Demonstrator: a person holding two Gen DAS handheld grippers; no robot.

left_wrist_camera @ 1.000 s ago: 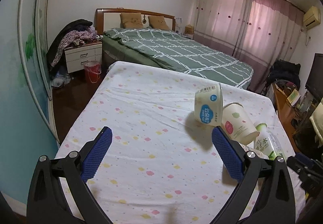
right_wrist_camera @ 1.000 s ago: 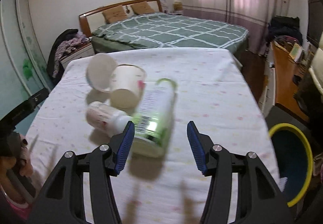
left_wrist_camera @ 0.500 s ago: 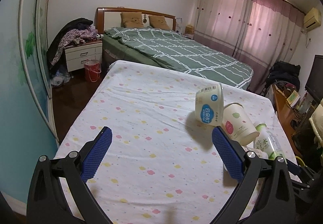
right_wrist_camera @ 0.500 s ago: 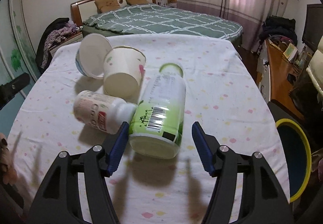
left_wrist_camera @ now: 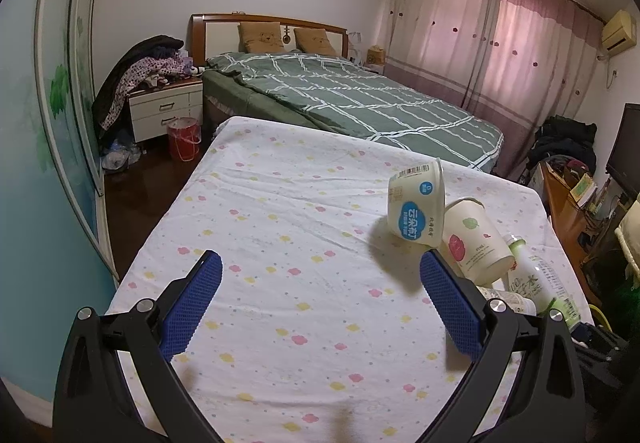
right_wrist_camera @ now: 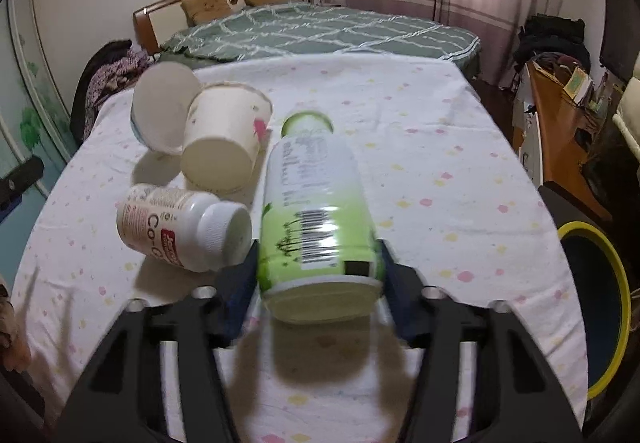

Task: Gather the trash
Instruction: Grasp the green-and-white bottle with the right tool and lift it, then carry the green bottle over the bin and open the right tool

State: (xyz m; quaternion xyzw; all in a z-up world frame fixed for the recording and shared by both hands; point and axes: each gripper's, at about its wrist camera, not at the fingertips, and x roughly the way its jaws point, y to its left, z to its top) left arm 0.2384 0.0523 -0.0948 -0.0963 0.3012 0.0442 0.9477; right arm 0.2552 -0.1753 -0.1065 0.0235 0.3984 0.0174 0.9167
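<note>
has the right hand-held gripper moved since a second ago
Yes. The right hand-held gripper has come forward around the lying green-and-white plastic bottle, whose base now sits between its closing jaws, nearer the white pill bottle.

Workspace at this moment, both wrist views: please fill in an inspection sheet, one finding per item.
Surface: table under a white cloth with small coloured flowers.
Job's things: green drink bottle, white pill bottle, paper cup and yogurt tub, all on their sides, clustered together.
Clutter: nothing seen beyond these on the cloth.
Grippers: left gripper open, nothing between the pads; right gripper closing, with the green drink bottle's base between its fingers.
Cables: nothing seen.
Surroundings: yellow-rimmed bin off the table's right edge; green bed behind; pink curtains.
</note>
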